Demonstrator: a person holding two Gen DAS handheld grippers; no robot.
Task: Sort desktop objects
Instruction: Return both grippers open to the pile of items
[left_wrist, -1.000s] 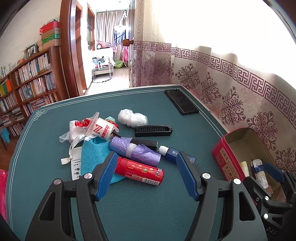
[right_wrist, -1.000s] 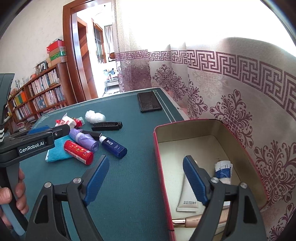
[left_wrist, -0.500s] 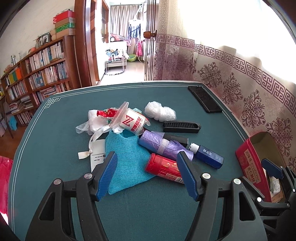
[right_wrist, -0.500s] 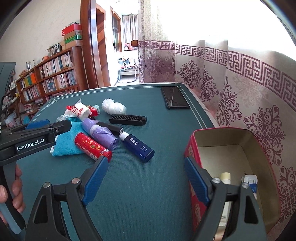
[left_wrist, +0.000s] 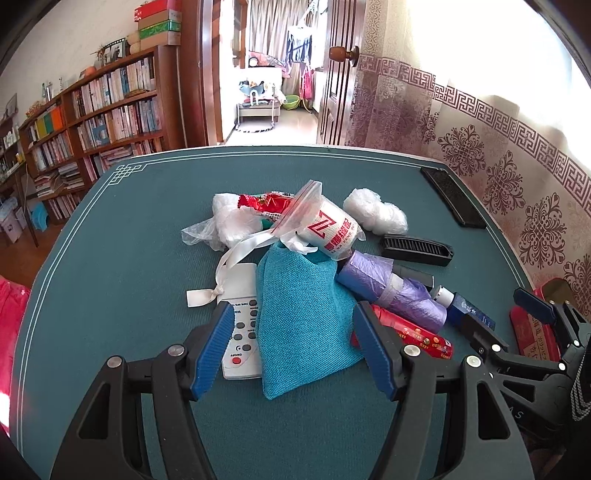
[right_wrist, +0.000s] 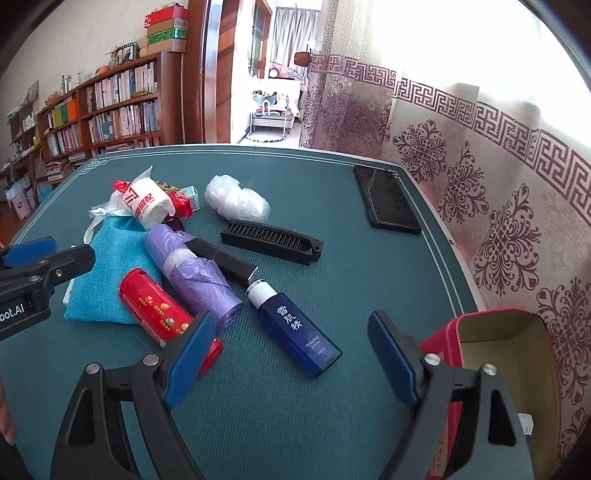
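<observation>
A pile of objects lies on the green table (left_wrist: 129, 288). A turquoise cloth pouch (left_wrist: 303, 321) lies over a white remote (left_wrist: 240, 332). Beside it are a red can (right_wrist: 155, 306), a purple bag roll (right_wrist: 195, 277), a dark blue bottle (right_wrist: 299, 332), a black comb (right_wrist: 273, 242) and a white roll in a plastic bag (left_wrist: 332, 229). My left gripper (left_wrist: 295, 347) is open and empty, straddling the pouch from above. My right gripper (right_wrist: 291, 354) is open and empty, just above the blue bottle.
A red tin box (right_wrist: 498, 354) stands at the right table edge, holding tubes. A black phone (right_wrist: 391, 201) lies at the far right. Crumpled white plastic (right_wrist: 236, 199) and a red wrapper (left_wrist: 266, 203) lie behind the pile. A patterned curtain hangs on the right.
Both grippers have swung left, away from the red tin. The left one now sits over the pouch, the right one over the blue bottle. Both stay open.
</observation>
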